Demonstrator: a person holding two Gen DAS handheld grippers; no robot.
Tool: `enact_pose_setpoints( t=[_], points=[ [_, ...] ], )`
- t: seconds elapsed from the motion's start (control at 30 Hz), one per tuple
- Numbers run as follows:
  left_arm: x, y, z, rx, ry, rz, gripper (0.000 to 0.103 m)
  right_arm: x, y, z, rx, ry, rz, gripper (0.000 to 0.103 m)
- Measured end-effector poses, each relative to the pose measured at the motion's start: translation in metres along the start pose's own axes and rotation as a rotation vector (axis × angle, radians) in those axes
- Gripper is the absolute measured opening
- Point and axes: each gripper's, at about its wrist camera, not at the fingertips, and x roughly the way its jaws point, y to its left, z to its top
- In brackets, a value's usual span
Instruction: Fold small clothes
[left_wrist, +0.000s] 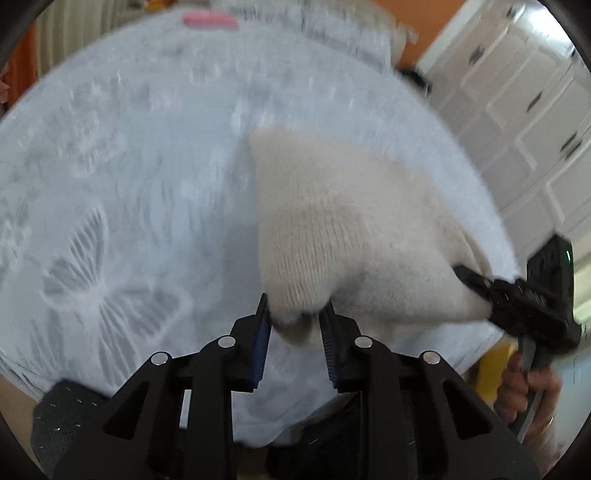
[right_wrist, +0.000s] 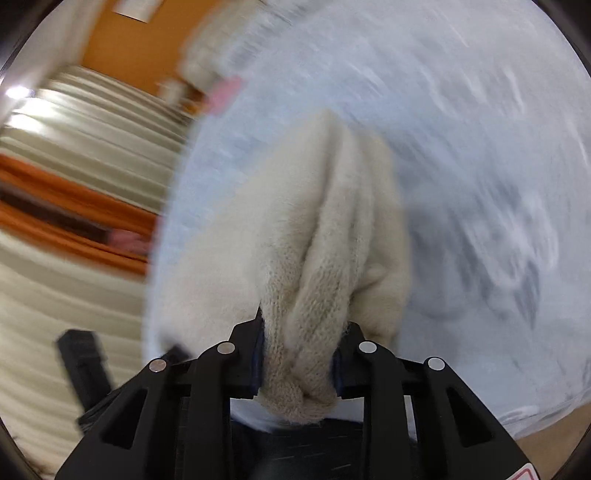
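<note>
Left gripper: fingers narrowed on a near corner of the cream knit garment, blue pads pressing the fabric from both sides. Right gripper: fingers clamped on a bunched fold of the same garment, knit bulging between and below the pads. In the left wrist view the right gripper grips the garment's right corner, a hand on its handle. Garment lies on the pale blue butterfly-patterned sheet, its near edge lifted. White cabinet doors far right. Both views blurred.
</note>
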Motion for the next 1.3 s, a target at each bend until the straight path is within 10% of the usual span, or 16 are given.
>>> enact_pose_setpoints(
  t=[0.13, 0.23, 0.37, 0.57, 0.73, 1.07, 1.17, 1.27, 1.3],
  points=[
    [0.022, 0.01, -0.024, -0.004, 0.017, 0.032, 0.037, 0.004, -0.031, -0.008, 0.142, -0.032, 0.123, 0.033],
    [0.004, 0.013, -0.025, -0.054, -0.021, 0.034, 0.061, -0.011, -0.018, -0.01, 0.099, -0.064, 0.04, 0.049],
    [-0.017, 0.005, -0.019, -0.012, -0.057, 0.094, 0.066, -0.042, 0.021, -0.016, -0.019, -0.184, -0.114, 0.05],
    [-0.024, -0.003, -0.016, 0.039, -0.048, 0.201, 0.066, -0.041, 0.097, -0.033, -0.248, -0.17, -0.08, 0.017],
    [-0.026, -0.001, -0.025, 0.038, -0.027, 0.215, 0.066, 0.006, 0.067, -0.042, -0.287, -0.031, -0.27, 0.0],
    [-0.025, 0.003, -0.027, 0.03, 0.012, 0.204, 0.071, -0.013, 0.026, -0.03, -0.065, -0.012, -0.109, 0.0],
    [-0.046, 0.009, -0.014, -0.023, -0.057, 0.081, 0.091, -0.041, 0.033, -0.021, -0.063, -0.086, -0.112, 0.016],
    [-0.056, 0.02, 0.016, -0.089, -0.112, -0.037, 0.097, -0.056, 0.039, -0.007, -0.108, -0.188, -0.231, 0.091],
    [-0.053, 0.023, 0.026, -0.11, -0.115, -0.059, 0.098, -0.058, 0.039, -0.003, -0.118, -0.224, -0.267, 0.092]
  ],
)
